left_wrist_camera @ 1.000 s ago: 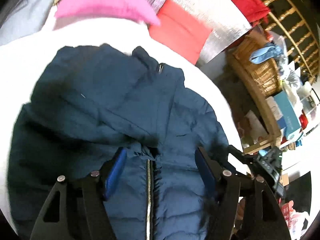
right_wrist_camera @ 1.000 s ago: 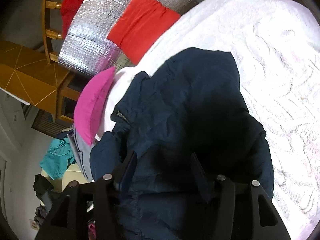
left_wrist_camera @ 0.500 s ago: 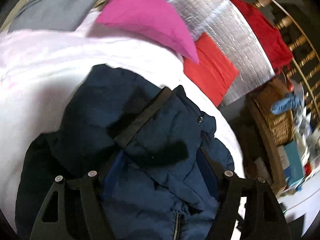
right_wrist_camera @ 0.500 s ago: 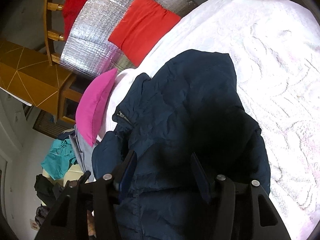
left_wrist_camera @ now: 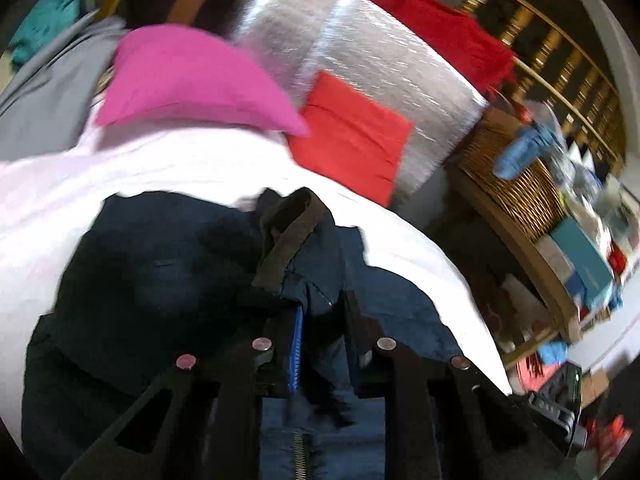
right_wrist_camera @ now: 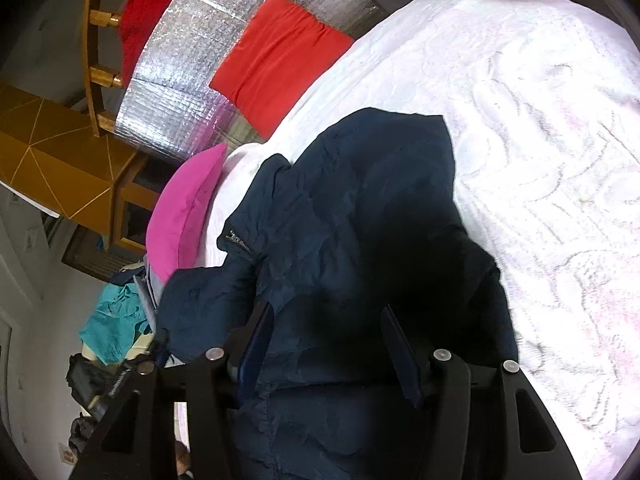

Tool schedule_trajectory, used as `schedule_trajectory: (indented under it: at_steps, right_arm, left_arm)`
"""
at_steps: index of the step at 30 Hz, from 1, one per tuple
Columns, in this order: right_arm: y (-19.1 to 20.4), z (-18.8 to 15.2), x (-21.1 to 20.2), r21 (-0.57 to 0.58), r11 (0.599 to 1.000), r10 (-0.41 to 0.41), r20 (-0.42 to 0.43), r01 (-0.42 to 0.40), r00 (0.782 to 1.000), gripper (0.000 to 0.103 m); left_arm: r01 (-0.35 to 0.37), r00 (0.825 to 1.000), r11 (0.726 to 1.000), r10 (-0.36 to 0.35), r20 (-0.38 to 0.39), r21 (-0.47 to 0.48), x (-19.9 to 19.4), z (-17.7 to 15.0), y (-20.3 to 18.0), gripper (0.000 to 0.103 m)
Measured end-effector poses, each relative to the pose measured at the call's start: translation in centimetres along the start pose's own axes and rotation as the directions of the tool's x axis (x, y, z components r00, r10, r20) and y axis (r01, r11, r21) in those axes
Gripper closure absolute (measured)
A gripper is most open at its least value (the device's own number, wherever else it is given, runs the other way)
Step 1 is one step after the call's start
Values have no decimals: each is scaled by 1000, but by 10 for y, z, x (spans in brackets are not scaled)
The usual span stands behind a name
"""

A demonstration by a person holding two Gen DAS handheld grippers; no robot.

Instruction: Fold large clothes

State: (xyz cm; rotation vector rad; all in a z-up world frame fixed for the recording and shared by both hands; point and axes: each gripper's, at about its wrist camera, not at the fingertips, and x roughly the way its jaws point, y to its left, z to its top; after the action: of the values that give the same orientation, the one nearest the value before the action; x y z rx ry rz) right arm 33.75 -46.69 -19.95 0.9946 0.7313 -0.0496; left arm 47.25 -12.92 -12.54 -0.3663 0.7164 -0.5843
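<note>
Navy puffer jacket (left_wrist_camera: 168, 280) lies on the white bed (left_wrist_camera: 120, 168), my left hand-held gripper (left_wrist_camera: 320, 320) closing on its front edge by the zipper, right hand-held gripper (right_wrist_camera: 324, 344) half-open over it, so slick fabric could slip free and collapse the fold.

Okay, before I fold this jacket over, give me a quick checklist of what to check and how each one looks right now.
1. Left gripper has jacket fabric between its closing fingers: ok.
2. Right gripper gripping the jacket: not ok, fingers stand apart over the fabric.
3. Bare bedspread beside the jacket to fold onto: ok.
4. Pink pillow clear of the jacket: ok in the left view.
5. Zipper closed: cannot tell.
6. Jacket lying flat: not ok, bunched near the collar.
</note>
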Motion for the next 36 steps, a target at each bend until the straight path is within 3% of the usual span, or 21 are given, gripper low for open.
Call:
schedule_trajectory:
  at_steps: [6,9,11,13,15,18,23,26,30,33,35,36]
  right_arm:
    - [-6,4,-4,19,1000,8,10,-8,1000,43]
    - [-11,7,-8,35,999,14,20,-15,1000,43]
    - [-16,10,-10,57,998,28,21,-29,999,43]
    - [-21,12,-11,81,996,43,24,-45,999,43]
    - [-27,14,-12,114,991,70,28,-73,997,43]
    - [-31,17,-12,149,982,112,31,-115,993,43]
    - [-33,17,-7,195,968,157,29,-160,987,43]
    - [-30,14,-3,192,968,162,22,-163,987,43]
    - [-28,15,-3,183,967,177,17,-177,984,43]
    - [-32,16,0,207,959,197,11,-195,980,43]
    - [-36,18,1,225,957,185,15,-183,983,43]
    - [-37,19,1,224,959,174,16,-173,985,43]
  left_arm:
    - [88,995,987,-81,-60,133,15,-21,-55,84]
    - [154,984,974,-136,-115,165,26,-35,-75,81]
    - [188,974,970,-164,-157,154,31,-38,-83,66]
    - [227,961,965,-200,-191,131,28,-40,-84,36]
    - [253,954,959,-225,-196,129,23,-40,-86,27]
    - [248,959,956,-219,-182,158,9,-36,-83,23]
    - [339,924,938,-316,-213,78,3,-34,-70,21]
    - [334,927,936,-306,-217,107,-3,-36,-74,20]
    - [223,971,955,-200,-130,195,-25,-26,-75,20]
    - [14,997,980,0,-73,199,-37,-8,-53,19]
    - [-160,981,973,176,-86,168,-37,3,-23,19]
    - [-251,958,955,268,-98,158,-35,8,-5,19]
